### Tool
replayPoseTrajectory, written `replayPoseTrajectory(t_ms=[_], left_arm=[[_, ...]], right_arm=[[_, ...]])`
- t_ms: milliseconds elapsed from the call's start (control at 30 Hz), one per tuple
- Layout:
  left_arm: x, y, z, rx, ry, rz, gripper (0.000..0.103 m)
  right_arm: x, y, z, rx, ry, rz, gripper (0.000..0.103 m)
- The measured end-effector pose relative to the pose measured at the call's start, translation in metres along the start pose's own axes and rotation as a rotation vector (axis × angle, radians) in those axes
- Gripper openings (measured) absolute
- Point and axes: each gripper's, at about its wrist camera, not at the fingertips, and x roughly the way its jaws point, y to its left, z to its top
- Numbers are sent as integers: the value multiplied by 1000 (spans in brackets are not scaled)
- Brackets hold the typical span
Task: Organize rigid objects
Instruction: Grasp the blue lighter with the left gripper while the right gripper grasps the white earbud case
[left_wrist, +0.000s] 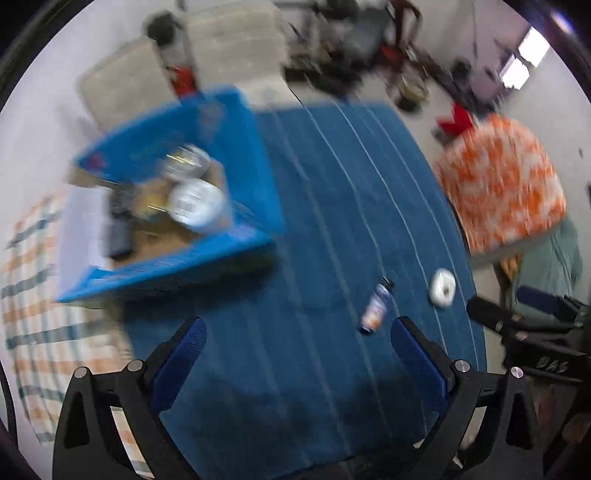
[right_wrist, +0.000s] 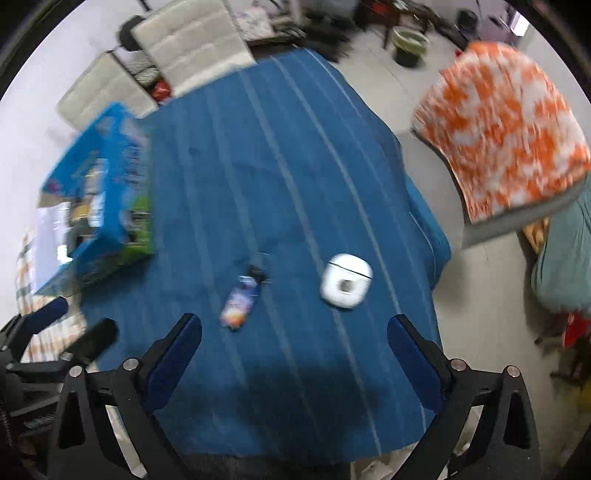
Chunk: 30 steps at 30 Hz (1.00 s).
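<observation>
The blue box (left_wrist: 177, 206) sits far ahead and to the left of the left gripper (left_wrist: 297, 332), open side up, and it reads as the collecting place for the task; inside it lie two round white tins (left_wrist: 195, 201) and some dark flat items too blurred to name, so part of the sorting looks done; it rests at the edge of the blue cloth (left_wrist: 332, 221) that covers the table.

The left gripper's jaws stand wide apart with only cloth between them; they hold nothing and touch nothing; a small bottle (left_wrist: 376, 306) lies on its side just ahead of the right-hand jaw, cap pointing away, probably loose on the cloth because it is not yet sorted.

Further right, the right gripper (right_wrist: 295, 328) hangs above the same cloth, jaws likewise spread wide and empty; in its view the bottle (right_wrist: 242, 297) lies ahead and slightly left of centre, near the left-hand jaw tip but apart from it; the white case (right_wrist: 345, 280) lies ahead and right of centre, lid seam visible, well clear of both jaws and of the bottle.

These two things appear to be what remains outside the box (right_wrist: 99, 199); both views are motion-blurred, so finer detail cannot be told.
</observation>
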Motion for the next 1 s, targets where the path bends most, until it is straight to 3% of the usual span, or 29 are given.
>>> replayPoseTrajectory(t_ms=[100, 167, 233, 267, 367, 400, 433, 467, 567, 600, 700, 733, 1000], left_arm=[[47, -32, 6, 59, 70, 8, 102], [80, -55, 11, 103, 98, 24, 102], [104, -69, 16, 129, 125, 24, 98], [118, -79, 17, 138, 140, 30, 93], [158, -99, 21, 163, 190, 44, 93], [165, -102, 21, 169, 199, 50, 90], [172, -104, 22, 173, 207, 57, 76], [179, -106, 22, 176, 222, 57, 68], [180, -107, 21, 159, 195, 64, 65], [179, -108, 20, 149, 190, 70, 62], [174, -111, 15, 132, 181, 73, 39], [172, -111, 13, 129, 182, 70, 24], [165, -94, -1, 74, 197, 56, 23]], right_arm=[[33, -22, 2, 57, 27, 1, 98], [55, -32, 4, 81, 43, 5, 93], [77, -40, 8, 81, 67, -23, 80], [85, -43, 10, 84, 74, -37, 78], [104, -49, 18, 106, 96, -37, 76], [109, -51, 20, 113, 100, -40, 76], [114, -51, 23, 118, 109, -42, 76], [117, -51, 25, 122, 118, -46, 76], [136, -50, 28, 147, 174, -52, 69], [134, -48, 29, 146, 147, -63, 63], [137, -43, 28, 132, 135, -100, 57], [137, -40, 27, 124, 129, -117, 53], [133, -31, 19, 78, 137, -108, 50]])
